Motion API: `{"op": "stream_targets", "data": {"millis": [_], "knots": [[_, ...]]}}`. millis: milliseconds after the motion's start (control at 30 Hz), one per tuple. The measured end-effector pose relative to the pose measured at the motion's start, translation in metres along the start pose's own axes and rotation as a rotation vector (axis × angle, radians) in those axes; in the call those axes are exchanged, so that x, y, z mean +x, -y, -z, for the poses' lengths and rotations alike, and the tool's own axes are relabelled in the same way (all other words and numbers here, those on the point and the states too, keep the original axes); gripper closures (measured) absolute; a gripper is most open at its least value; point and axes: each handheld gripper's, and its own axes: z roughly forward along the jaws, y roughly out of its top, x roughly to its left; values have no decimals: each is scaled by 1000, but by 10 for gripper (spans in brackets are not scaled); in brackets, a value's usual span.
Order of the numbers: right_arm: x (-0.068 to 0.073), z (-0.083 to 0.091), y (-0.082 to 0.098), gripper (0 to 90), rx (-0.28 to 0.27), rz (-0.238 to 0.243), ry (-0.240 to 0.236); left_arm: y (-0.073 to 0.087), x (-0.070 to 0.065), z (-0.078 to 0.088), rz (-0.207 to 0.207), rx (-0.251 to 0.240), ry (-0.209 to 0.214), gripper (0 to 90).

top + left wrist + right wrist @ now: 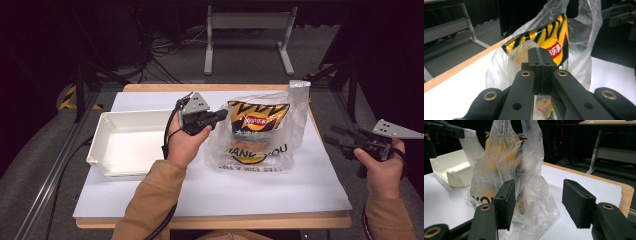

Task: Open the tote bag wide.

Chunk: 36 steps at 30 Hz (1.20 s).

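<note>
A clear plastic bag (296, 112) printed with "THANK YOU" stands at the table's middle, with a yellow and black chip packet (257, 117) upright inside it. My left gripper (220, 116) is shut at the bag's upper left edge and pinches the thin plastic there. In the left gripper view the jaws of this gripper (539, 55) meet flat in front of the packet (554, 42) and the bag (584, 30). My right gripper (336, 140) hovers open off the table's right edge, pointing at the bag. In the right gripper view the bag (506, 157) stands beyond those jaws (539, 202), untouched.
A white rectangular tray (100, 145) sits left of the bag, and its corner shows in the right gripper view (446, 165). A white sheet (280, 190) covers the wooden table. A white frame stand (250, 22) and floor cables lie beyond the far edge.
</note>
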Motion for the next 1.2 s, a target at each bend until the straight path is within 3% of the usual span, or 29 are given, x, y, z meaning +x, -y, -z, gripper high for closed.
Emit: {"op": "stream_targets", "data": {"millis": [233,467,800,1000,1100,1200], "knots": [[1,-1,0,451,3,6,-2,18,-2,-5,10,42,26,900],[1,-2,0,451,4,5,-5,39,-3,-11,43,51,48,900],[2,-3,0,448,5,5,-10,70,-7,-34,80,155,55,900],[2,-3,0,447,7,10,-10,81,-10,-44,108,211,23,899],[2,-3,0,447,8,9,-11,86,-10,-48,107,225,18,899],[2,-3,0,447,5,9,-13,96,-16,-56,84,286,-21,897]]}}
